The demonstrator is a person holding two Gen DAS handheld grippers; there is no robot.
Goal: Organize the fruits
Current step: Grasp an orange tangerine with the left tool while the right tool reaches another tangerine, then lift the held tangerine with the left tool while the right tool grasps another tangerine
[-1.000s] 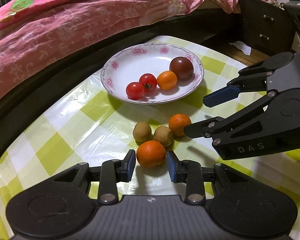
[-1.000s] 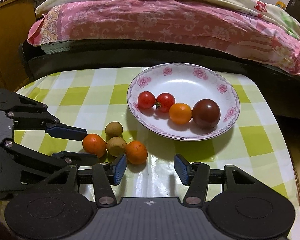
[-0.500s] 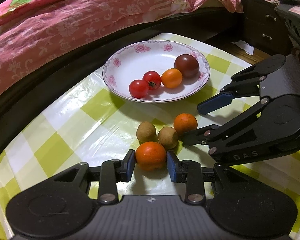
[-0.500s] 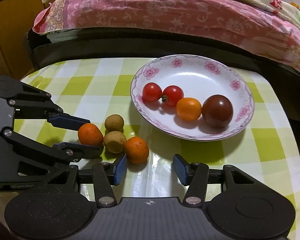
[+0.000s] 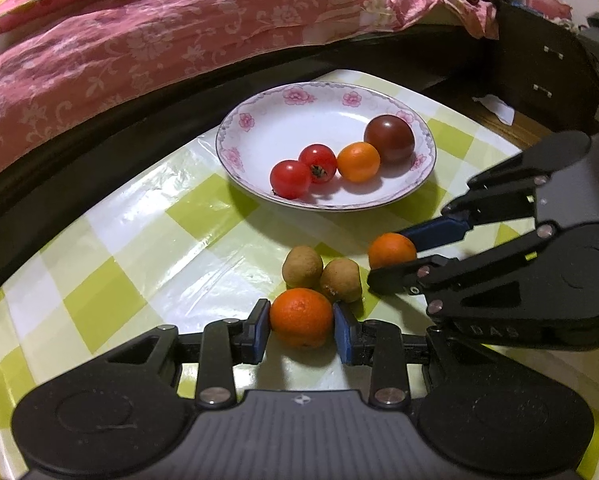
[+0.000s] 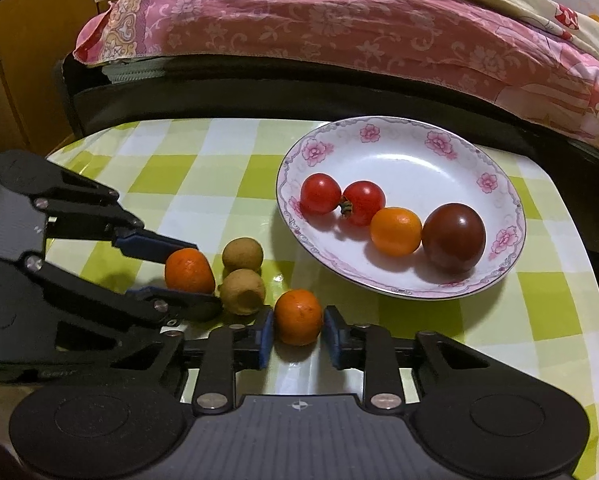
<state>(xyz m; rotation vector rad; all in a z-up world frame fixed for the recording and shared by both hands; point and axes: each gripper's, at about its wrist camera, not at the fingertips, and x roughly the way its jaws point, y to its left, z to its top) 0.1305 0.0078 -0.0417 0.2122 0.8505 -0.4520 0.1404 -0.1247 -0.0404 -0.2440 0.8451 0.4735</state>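
Note:
Two small oranges and two brown longans (image 5: 302,266) lie on the checked tablecloth in front of a flowered plate (image 5: 259,120). The plate holds two red tomatoes (image 5: 290,179), an orange tomato (image 5: 358,162) and a dark tomato (image 5: 389,139). My left gripper (image 5: 301,320) is shut on the left orange (image 5: 301,316), its blue pads against both sides. My right gripper (image 6: 297,328) has its jaws closing tight on the right orange (image 6: 298,316), pads touching it. Each gripper shows in the other's view: the right gripper (image 5: 389,258) and the left gripper (image 6: 201,276), both around their oranges.
A bed with a pink floral quilt (image 5: 139,40) and a dark frame runs along the table's far edge. A dark drawer cabinet (image 5: 539,72) stands at the back right. The table edge (image 6: 595,280) falls away just right of the plate.
The right gripper shifted left so the right orange sits between its fingers, and its jaws closed onto it. The left gripper kept its hold on the left orange.

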